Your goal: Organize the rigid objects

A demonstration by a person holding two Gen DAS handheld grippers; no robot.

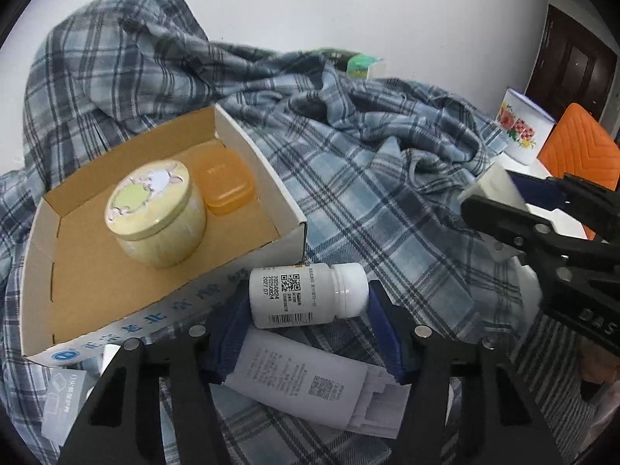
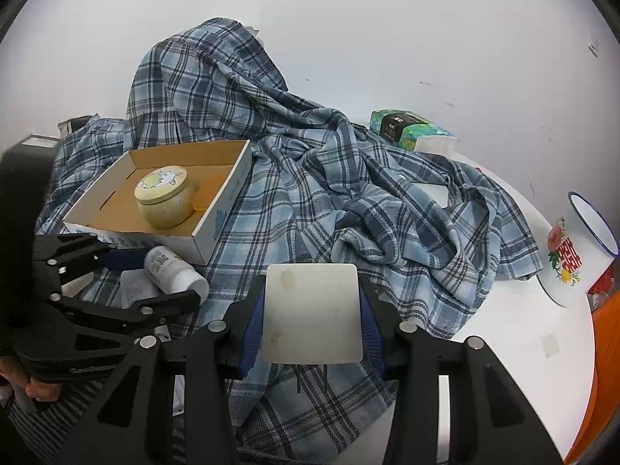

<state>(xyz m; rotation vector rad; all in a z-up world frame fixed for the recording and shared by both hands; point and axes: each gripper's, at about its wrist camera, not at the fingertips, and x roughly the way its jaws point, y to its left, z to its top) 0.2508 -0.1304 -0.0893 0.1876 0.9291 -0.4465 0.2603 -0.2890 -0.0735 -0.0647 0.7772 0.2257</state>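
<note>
My left gripper (image 1: 308, 302) is shut on a white pill bottle (image 1: 306, 294), held sideways just in front of the open cardboard box (image 1: 267, 162); the bottle also shows in the right wrist view (image 2: 174, 271). The box holds a round yellow tin (image 1: 155, 213) and an orange plastic case (image 1: 226, 182). My right gripper (image 2: 312, 316) is shut on a flat white square box (image 2: 312, 314), held above the plaid cloth. The right gripper also shows at the right edge of the left wrist view (image 1: 503, 197).
A blue plaid shirt (image 2: 348, 201) is heaped over the white table (image 2: 542, 333). A tissue pack (image 2: 410, 130) lies at the back, an enamel mug (image 2: 577, 255) at the right by an orange chair (image 1: 581, 147). A paper leaflet (image 1: 302, 383) lies under the left gripper.
</note>
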